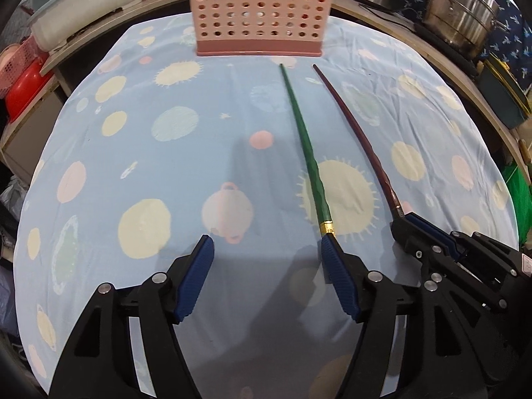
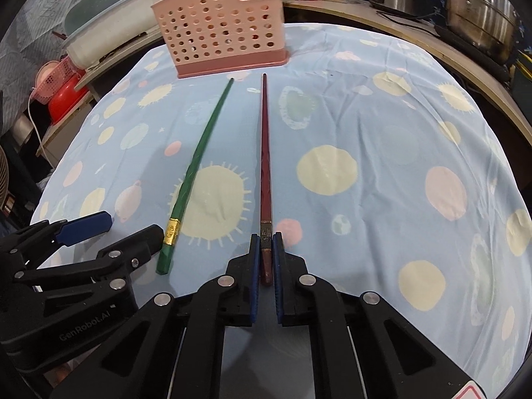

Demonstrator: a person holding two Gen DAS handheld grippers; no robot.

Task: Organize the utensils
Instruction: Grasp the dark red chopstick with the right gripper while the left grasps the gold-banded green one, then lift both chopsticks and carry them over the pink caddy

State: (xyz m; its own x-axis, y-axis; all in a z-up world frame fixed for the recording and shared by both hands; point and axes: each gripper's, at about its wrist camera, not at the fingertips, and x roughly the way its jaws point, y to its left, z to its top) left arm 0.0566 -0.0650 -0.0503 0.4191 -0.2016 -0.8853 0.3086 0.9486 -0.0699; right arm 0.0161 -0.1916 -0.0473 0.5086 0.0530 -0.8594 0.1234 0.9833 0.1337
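Covering the whole table, the pale blue cotton cloth printed with cream suns, pink dots and ringed planets lies slightly creased and matte. At its far edge stands the pink plastic utensil caddy with round perforated walls and a darker pink base, upright, with a red handle poking from its rear compartment. Two long tapered chopsticks lie on the cloth in front of it, tips pointing toward the caddy, side by side but apart. The dark red lacquered chopstick with a carved, metal-banded butt runs straight; its thick end sits clamped between the ribbed blue pads of the right gripper, whose jaws are pressed tight against it. The glossy green chopstick with faceted sides and a gold band near its butt rests free on a cream sun. The left gripper stands spread with nothing between its fingers; its right blue pad lies just beside the green butt, and I cannot tell whether they touch.
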